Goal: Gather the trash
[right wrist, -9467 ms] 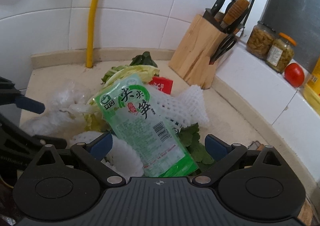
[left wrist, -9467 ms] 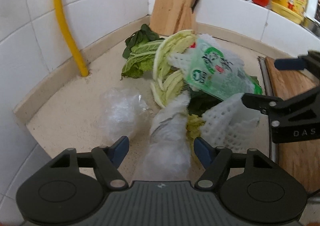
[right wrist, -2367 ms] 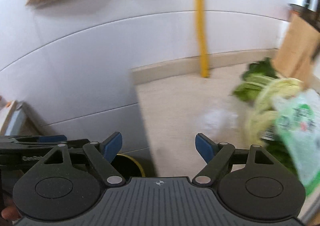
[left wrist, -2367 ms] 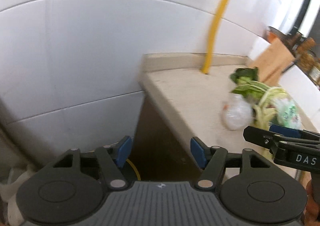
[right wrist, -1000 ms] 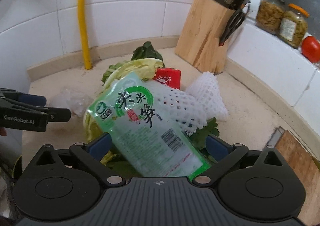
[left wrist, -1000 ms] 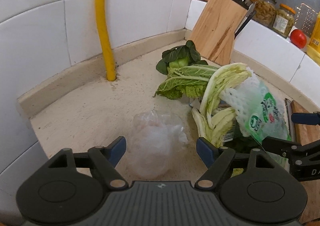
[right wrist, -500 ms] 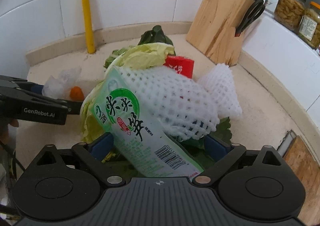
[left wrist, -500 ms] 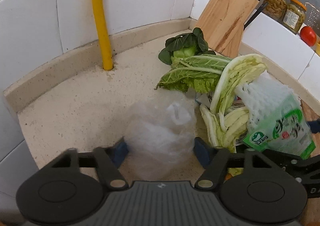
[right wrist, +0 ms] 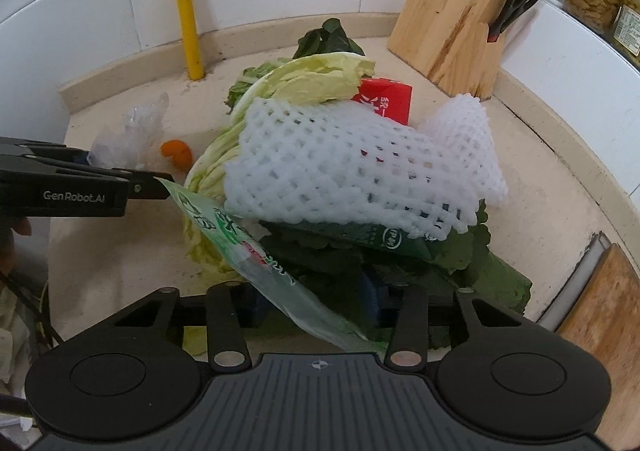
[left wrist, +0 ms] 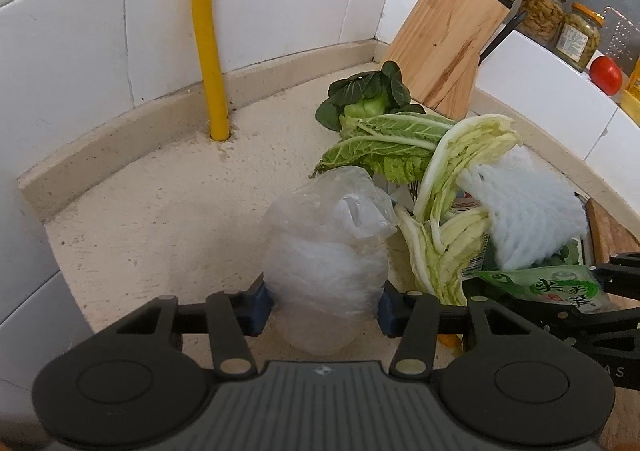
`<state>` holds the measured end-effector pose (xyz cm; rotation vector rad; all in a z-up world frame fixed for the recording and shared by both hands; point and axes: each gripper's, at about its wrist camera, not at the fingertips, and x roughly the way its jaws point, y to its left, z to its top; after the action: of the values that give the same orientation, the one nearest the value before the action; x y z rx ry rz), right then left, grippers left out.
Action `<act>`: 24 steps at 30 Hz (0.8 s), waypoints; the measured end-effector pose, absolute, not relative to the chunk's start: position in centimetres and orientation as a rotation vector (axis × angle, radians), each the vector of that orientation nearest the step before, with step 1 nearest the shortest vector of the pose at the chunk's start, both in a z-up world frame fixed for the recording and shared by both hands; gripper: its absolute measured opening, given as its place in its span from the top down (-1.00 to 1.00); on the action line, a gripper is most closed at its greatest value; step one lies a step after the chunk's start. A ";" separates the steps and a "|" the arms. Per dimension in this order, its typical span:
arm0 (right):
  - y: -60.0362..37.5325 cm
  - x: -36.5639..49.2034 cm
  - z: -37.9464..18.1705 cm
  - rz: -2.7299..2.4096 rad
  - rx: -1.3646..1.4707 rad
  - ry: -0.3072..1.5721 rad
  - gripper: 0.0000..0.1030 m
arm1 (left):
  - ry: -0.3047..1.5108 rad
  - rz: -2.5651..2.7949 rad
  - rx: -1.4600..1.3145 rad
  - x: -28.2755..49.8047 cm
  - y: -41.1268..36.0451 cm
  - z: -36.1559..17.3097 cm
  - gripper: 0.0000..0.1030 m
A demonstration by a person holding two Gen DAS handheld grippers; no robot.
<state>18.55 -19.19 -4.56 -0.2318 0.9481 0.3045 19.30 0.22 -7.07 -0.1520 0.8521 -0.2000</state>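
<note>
We are closing the left claw (left wrist: 325,305) on the crumpled clear bag (left wrist: 328,251) at lower centre, and the right claw (right wrist: 316,301) on the slippery green packet (right wrist: 256,255) in the heap on the surface (left wrist: 160,219); both things look light and soft, best pinched mid-bulk.

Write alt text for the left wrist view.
The left tool is closing on a crumpled clear plastic bag on a beige counter. Right of it lie cabbage leaves and white foam netting, before a wooden knife block.
</note>
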 end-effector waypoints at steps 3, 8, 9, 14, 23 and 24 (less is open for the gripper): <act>-18.8 18.3 -4.4 0.308 -0.235 0.953 0.17 | 0.847 -0.202 -0.152 19.0 0.4 -6.9 0.14; -18.1 17.8 -4.0 0.312 -0.252 0.950 0.38 | 0.840 -0.201 -0.153 18.6 0.7 -6.7 0.14; -18.0 17.6 -4.0 0.313 -0.256 0.949 0.41 | 0.838 -0.201 -0.151 18.5 0.8 -6.7 0.13; -17.8 17.1 -3.9 0.313 -0.258 0.948 0.58 | 0.828 -0.205 -0.148 18.0 1.1 -6.3 0.09; -17.2 15.8 -3.4 0.288 -0.312 0.943 0.51 | 0.779 -0.218 -0.135 16.7 2.3 -5.6 -0.21; -17.3 15.7 -3.4 0.296 -0.303 0.945 0.20 | 0.767 -0.216 -0.132 16.6 2.4 -5.5 -0.24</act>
<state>15.72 -17.28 -3.44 -0.3028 0.9453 0.2965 16.63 2.39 -5.50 -0.1318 0.7670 -0.2161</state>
